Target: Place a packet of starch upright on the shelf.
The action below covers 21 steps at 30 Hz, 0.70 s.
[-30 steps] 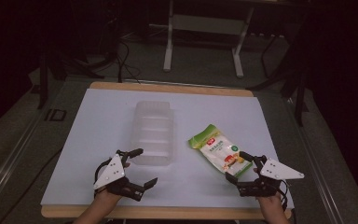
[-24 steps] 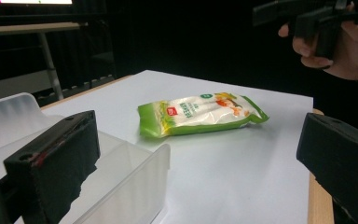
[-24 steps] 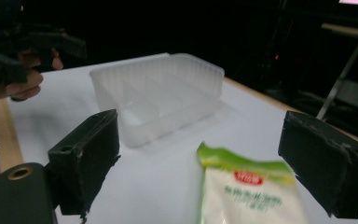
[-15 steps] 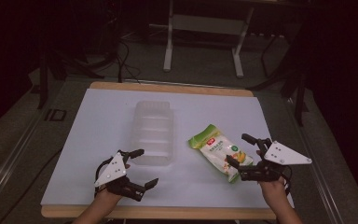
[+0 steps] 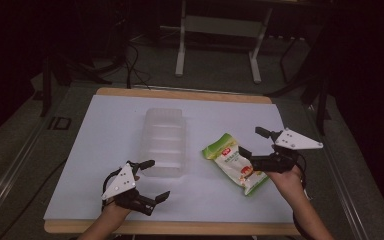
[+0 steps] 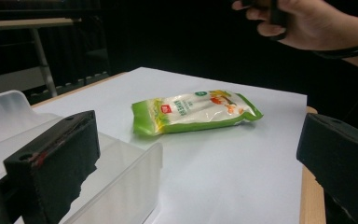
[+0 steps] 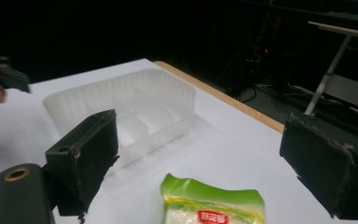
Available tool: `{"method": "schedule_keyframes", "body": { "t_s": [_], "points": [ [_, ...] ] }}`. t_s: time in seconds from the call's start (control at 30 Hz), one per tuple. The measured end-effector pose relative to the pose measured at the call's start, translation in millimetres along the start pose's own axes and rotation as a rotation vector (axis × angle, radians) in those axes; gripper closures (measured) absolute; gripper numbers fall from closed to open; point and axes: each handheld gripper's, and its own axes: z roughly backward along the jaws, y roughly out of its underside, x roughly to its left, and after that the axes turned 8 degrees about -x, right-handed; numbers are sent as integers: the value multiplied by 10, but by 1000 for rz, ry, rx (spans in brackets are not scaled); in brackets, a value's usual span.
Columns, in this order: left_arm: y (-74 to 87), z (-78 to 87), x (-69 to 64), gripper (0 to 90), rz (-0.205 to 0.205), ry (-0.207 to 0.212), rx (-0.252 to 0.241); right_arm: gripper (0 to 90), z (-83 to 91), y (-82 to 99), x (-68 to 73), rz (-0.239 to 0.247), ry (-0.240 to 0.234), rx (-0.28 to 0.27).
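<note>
The right hand-held gripper [image 5: 250,144] has risen and moved forward, jaws wide and empty above the green snack pouch [image 5: 235,162]; the left hand-held gripper [image 5: 150,179] stays open, empty.

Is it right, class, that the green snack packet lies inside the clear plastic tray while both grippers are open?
Not quite. The green snack packet lies on the white table cover beside the clear plastic tray, not inside it, as the high view shows. The left gripper and right gripper are indeed open.

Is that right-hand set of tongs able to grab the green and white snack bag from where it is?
Probably yes: the right tongs hover open just above the green and white snack bag, with nothing between them.
</note>
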Motion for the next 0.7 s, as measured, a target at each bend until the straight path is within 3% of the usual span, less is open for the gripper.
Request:
{"method": "schedule_keyframes", "body": {
  "t_s": [0.13,0.17,0.33,0.43,0.7],
  "points": [
    [-2,3,-1,0,-4,-3,0,112,-72,7,-49,11,12,33],
    [4,1,-3,0,-12,-4,2,113,-163,33,-124,7,22,56],
    [29,-10,4,0,-18,-9,12,113,-312,105,-205,33,45,83],
    [40,-8,15,0,-12,-4,10,112,-392,154,-282,-6,25,84],
    [49,-19,10,0,-13,7,16,114,-522,263,-415,-17,29,101]
  ]
}}
